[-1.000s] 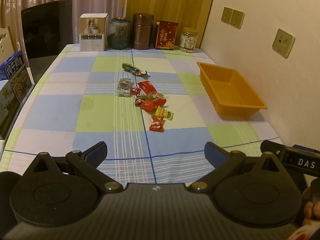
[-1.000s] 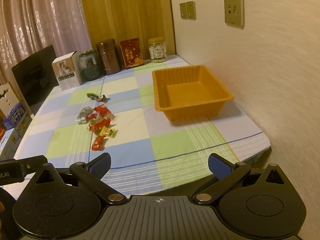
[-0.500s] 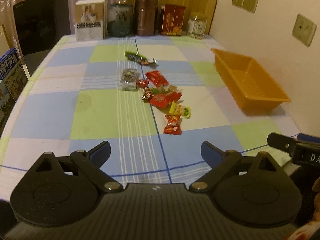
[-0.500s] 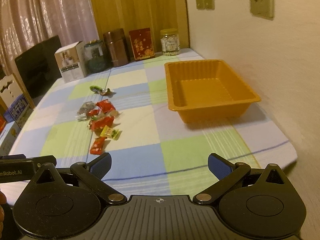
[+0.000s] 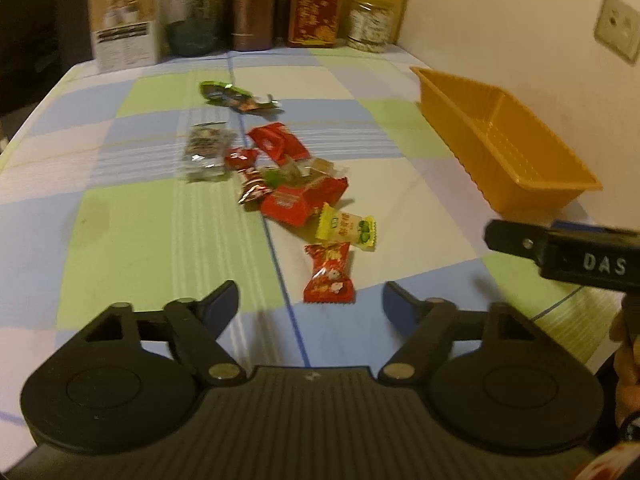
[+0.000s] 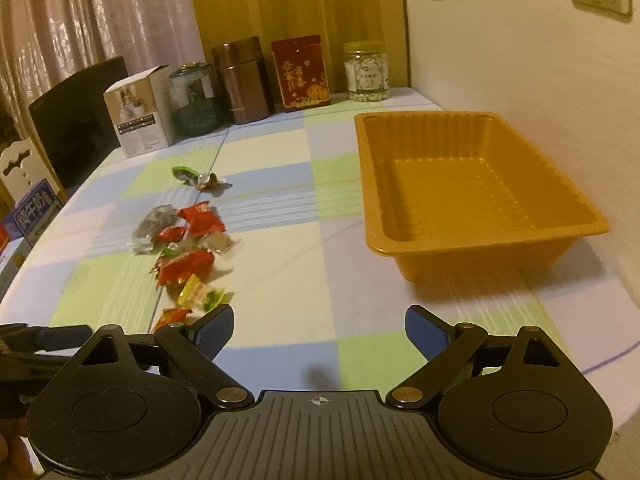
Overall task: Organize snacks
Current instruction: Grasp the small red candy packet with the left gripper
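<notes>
A: We held the left gripper (image 5: pixel 310 304) low over the near part of the checked tablecloth (image 5: pixel 132 240), its jaws spread wide and nothing between them. The red candy (image 5: pixel 329 274) lay just beyond the gap, at lower centre of that view.

B: And our right gripper (image 6: pixel 319 326) was likewise released and bare. Its left fingertip (image 6: pixel 214 326) covered part of that same red candy in the lower left of our view.

A: The snack pile (image 5: pixel 288 184) ran up the middle of the frame: yellow packet (image 5: pixel 346 227), big red wrappers, a clear packet (image 5: pixel 206 152), and the green wrapper (image 5: pixel 236 98) apart from the rest, farthest up.

B: We saw the orange tray (image 6: pixel 560 216) at centre right with nothing in it, its long side close to the wall (image 6: pixel 540 60). A broad strip of cloth separated the pile from the tray's rim.

A: At the top edge stood the white box (image 5: pixel 124 24), jars and red tin (image 5: pixel 316 10) in a row. The table's near corner fell away at lower right of our right view.
</notes>
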The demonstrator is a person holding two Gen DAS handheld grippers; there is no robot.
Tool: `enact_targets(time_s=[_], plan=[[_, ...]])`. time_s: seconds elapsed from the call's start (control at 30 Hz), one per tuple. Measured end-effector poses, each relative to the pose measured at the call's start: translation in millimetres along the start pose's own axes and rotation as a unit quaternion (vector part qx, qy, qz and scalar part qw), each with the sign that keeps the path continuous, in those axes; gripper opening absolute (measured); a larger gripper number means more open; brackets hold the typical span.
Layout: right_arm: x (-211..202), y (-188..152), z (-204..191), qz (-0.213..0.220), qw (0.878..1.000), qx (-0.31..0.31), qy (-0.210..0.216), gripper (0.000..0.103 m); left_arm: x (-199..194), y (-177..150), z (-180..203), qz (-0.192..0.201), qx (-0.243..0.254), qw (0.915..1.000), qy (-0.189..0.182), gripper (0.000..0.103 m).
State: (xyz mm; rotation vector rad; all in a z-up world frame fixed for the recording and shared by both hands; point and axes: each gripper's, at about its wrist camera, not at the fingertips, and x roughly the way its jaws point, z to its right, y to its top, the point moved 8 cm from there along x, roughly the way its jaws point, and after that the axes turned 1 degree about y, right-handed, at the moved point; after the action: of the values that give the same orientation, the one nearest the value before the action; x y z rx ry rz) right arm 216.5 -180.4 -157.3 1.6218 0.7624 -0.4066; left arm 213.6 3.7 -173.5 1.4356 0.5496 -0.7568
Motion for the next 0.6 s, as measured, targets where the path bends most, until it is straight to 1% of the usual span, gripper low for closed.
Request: enact_targets(time_s=[0.07, 0.1, 0.17, 0.27, 0.37, 0.5, 0.6], plan=[[8.1, -1.3, 0.5, -0.001, 1.000, -0.003, 0.001, 0.093, 8.9, 1.9, 4.6, -0.002, 0.019, 0.9998, -0.007, 0.060], [11.4, -2.0, 0.5, -0.001, 1.000, -0.005, 0.001, 0.093, 13.6, 2.5, 6.0, -0.004, 0.020, 0.9997, -0.012, 0.057], [16.7, -4.2, 0.8, -0.004, 1.000, -0.007, 0.000, 0.093, 22.5, 3.6, 7.9, -0.008, 0.018, 0.9997, -0.018, 0.046], [21.2, -5.0, 1.4, -0.006, 1.000, -0.002, 0.011, 0.092, 29.8, 7.3, 11.2, 0.002, 0.033, 0.9993, -0.017, 0.037], [25.5, -4.5, -2.6, -0.006, 1.000, -0.006, 0.025, 0.092, 37.1, 5.7, 7.9, -0.009, 0.043, 0.9989, -0.013, 0.027], [33.1, -4.5, -17.1, -0.009, 0.998, -0.038, 0.048, 0.092, 29.3, 3.0, -8.4, -0.010, 0.031, 0.9995, -0.006, 0.026], [39.8, -2.9, -32.5, -0.010, 0.995, -0.077, 0.070, 0.090, 19.7, 1.5, -21.9, -0.005, 0.023, 0.9997, 0.003, 0.026]])
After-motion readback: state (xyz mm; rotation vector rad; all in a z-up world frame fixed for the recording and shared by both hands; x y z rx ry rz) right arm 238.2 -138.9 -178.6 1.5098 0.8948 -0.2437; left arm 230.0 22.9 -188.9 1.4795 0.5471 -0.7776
